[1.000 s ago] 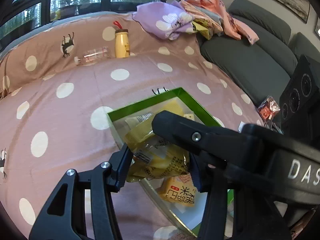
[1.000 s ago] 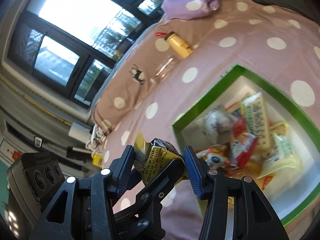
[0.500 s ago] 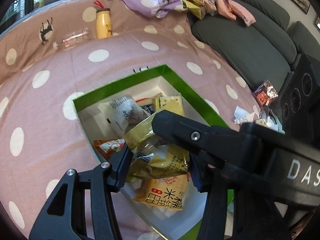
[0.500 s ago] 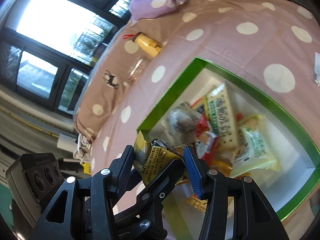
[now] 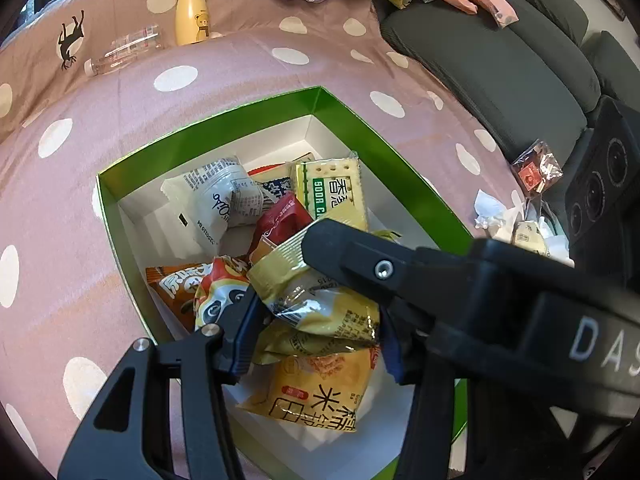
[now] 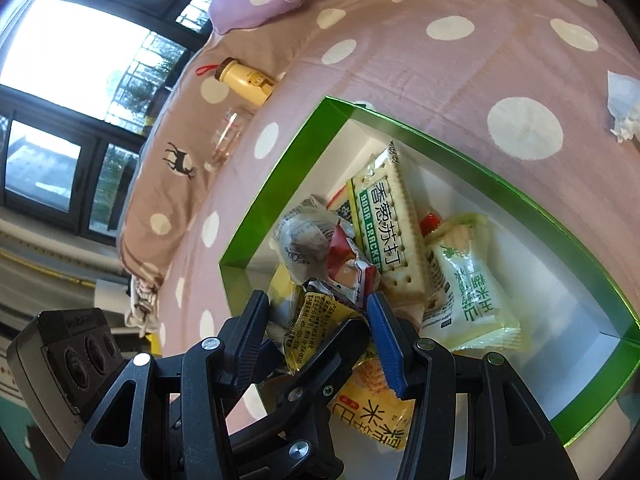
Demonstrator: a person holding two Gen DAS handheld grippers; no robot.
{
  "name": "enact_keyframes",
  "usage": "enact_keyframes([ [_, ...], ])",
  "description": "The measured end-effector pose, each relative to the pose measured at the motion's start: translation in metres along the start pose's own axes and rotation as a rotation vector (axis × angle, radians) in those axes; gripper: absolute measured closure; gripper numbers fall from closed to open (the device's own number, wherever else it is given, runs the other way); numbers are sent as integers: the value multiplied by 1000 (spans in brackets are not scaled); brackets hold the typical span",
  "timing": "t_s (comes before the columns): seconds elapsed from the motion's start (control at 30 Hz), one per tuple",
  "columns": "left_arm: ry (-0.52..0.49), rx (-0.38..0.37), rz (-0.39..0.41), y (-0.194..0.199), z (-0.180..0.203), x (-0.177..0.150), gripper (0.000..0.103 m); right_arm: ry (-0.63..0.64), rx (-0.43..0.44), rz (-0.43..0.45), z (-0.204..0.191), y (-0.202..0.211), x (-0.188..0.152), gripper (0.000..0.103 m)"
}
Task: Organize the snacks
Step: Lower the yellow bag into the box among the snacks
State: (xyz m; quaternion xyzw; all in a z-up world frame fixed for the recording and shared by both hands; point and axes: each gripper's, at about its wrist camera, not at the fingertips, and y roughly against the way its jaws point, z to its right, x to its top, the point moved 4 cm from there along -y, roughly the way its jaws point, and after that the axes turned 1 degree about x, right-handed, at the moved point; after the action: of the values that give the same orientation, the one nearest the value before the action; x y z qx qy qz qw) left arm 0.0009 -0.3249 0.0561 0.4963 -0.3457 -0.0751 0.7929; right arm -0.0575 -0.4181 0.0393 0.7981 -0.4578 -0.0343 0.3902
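Green box [image 5: 192, 148] full of snack packets [image 5: 332, 192]

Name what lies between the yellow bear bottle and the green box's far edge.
Only bare polka-dot cloth separates the yellow bear bottle from the green box; the left wrist view shows this.

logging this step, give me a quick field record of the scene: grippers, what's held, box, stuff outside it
left gripper: shut on yellow snack packet, above the box
right gripper: shut on the same packet, other end
box: green walls, white inside, open, on polka-dot cloth
in box: soda cracker pack, white packet, red packet, several more
outside box: yellow bear bottle upright, clear bottle lying beside it
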Motion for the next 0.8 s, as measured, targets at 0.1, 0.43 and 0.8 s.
enact_keyframes([
  [0.1,2,2,-8,-1,0,0,51,-1,0,1,1,0,0,50],
  [0.43,31,-7,-35,-11,0,-1,51,-26,-18,-11,9,-5,-1,50],
  [0.8,54,0,-36,-17,0,-1,50,-57,-23,-19,17,-11,1,49],
])
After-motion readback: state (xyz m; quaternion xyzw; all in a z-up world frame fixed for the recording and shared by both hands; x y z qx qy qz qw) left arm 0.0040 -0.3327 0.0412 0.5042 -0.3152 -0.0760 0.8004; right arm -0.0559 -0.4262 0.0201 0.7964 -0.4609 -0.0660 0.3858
